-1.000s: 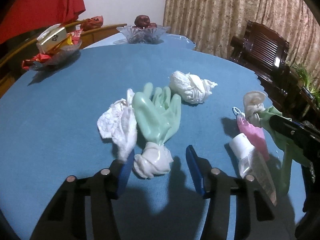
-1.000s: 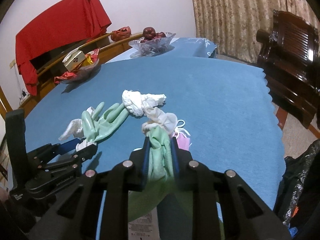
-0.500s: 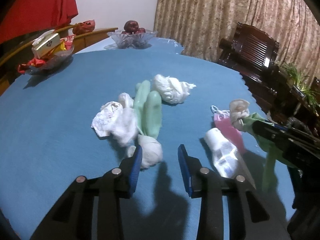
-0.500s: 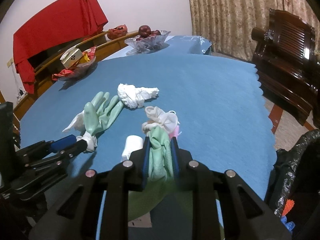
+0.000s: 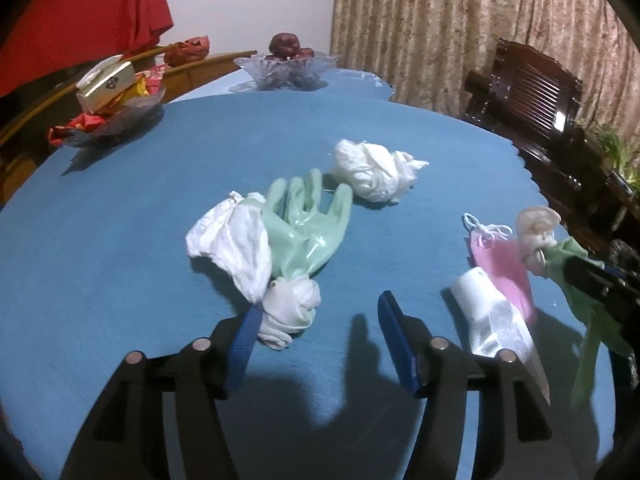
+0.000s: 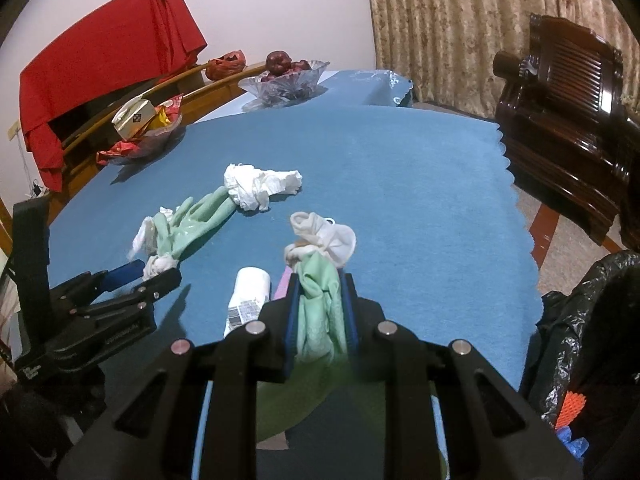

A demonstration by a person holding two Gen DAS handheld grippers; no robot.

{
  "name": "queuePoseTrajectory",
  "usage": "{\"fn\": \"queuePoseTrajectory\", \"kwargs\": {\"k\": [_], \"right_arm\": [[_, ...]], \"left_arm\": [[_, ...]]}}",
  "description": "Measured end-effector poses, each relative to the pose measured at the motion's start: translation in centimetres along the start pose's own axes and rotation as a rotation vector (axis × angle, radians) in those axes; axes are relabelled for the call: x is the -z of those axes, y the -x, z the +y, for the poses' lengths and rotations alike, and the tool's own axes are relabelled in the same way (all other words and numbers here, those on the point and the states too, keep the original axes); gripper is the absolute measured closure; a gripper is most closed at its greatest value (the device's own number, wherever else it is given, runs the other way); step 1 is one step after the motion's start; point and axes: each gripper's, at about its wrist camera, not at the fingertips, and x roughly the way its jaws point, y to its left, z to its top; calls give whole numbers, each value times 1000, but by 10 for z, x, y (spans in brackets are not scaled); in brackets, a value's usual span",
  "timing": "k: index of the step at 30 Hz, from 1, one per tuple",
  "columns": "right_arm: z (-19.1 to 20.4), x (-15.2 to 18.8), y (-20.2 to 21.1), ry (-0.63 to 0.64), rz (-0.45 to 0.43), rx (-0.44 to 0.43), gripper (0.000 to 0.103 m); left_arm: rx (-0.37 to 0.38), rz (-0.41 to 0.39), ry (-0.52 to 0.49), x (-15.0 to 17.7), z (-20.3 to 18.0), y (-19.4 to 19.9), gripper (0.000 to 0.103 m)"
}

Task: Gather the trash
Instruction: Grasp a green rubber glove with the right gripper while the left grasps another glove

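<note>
Reopened since half a second ago, the left hand-held gripper point(image 5: 316, 320) stands wide beside the green glove point(image 5: 304, 228) (its knotted cuff nearest); closing off-centre could miss it, while the right hand-held gripper point(image 6: 320, 312) pinches another glove point(image 6: 320, 320).

A pale wall point(image 6: 280, 4) is seen at upper centre, a patterned beige curtain point(image 6: 460, 20) at upper right. A red cloth point(image 6: 104, 52) is draped at upper left, and a dark carved wooden chair point(image 6: 560, 92) is set at right.
</note>
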Motion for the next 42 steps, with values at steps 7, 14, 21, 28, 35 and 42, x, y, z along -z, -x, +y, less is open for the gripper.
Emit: {"fn": "queuePoseTrajectory", "kwargs": {"k": [7,14,21,28,35,42], "right_arm": [[0,3,-1,-2,1,3,83],[1,4,-6,0,13,9,83],[-3,3,-4,-1,5,14,83],[-9,5,1,-10,1,28,84],[-13,8,4,-20,6,38,84],[-13,8,5,-21,5,38,83]], "left_arm": [[-33,-17,42,-1,14,3,44],[30,77,66,-5,19,-21,62],[139,49,69,1,-5,9,68],[179,82,29,16,-22,20,64],[148,61,26,-1,-26,8,39],[141,110,14,1,-38,-9,69]]}}
